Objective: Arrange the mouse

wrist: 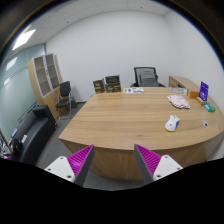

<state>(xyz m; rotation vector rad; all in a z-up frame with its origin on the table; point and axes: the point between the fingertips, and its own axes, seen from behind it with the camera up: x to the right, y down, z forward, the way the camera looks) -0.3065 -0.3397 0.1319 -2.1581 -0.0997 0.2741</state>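
A white mouse (pixel 172 122) lies on the right part of a large oval wooden table (pixel 120 118), far beyond my fingers and to their right. My gripper (pixel 112 160) stands open, well short of the table's near edge, with nothing between its magenta pads (pixel 80 158). The floor and the table's front face show through the gap between the fingers.
Papers and small items (pixel 180 101) lie at the table's far right, next to a teal object (pixel 209 106) and a purple box (pixel 203 91). A black office chair (pixel 146 76) stands behind the table. Another chair (pixel 64 97) and a cabinet (pixel 44 72) stand at the left. A black bag (pixel 30 128) sits on the floor.
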